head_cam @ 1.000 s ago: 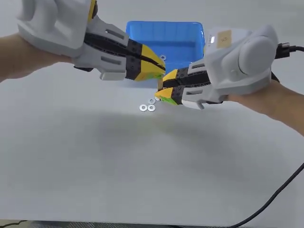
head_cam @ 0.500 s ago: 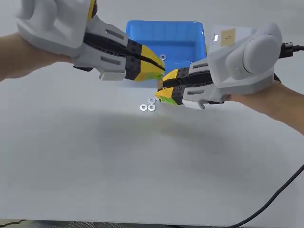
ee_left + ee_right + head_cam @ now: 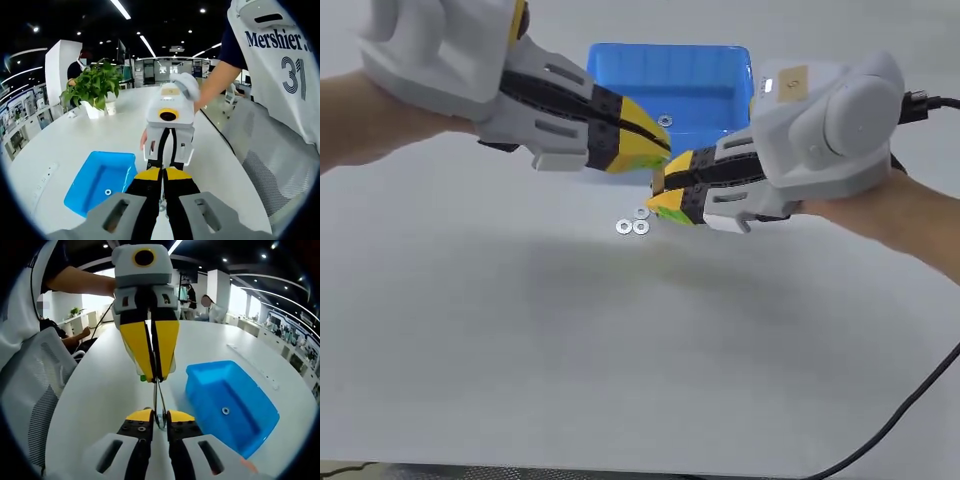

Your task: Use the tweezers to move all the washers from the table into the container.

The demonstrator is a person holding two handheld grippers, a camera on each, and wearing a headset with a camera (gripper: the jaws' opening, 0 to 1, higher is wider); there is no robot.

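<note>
Lying nearest on the smooth matte white tabletop [image 3: 620, 350], three small flat silver metal washers [image 3: 640, 227] sit clustered, two touching side by side and one just behind them. They rest at about 7 o'clock from the right gripper [image 3: 657, 192], which hovers above them and is the nearer of the two. Its yellow-tipped black jaws are clenched on the near end of thin, shiny steel tweezers [image 3: 157, 402]. The tweezers' long axis runs 6 to 12 o'clock in the right gripper view, straight up into the seam of the left gripper [image 3: 665, 150], whose jaws are pressed together on the far end. With both ends pinched, neither end points at the washers; I judge the tweezers must be freed at one end and tipped down toward 7 o'clock. At 12 o'clock beyond stands the glossy blue rectangular plastic container [image 3: 620, 70], one more ring [image 3: 665, 121] already on its floor.
</note>
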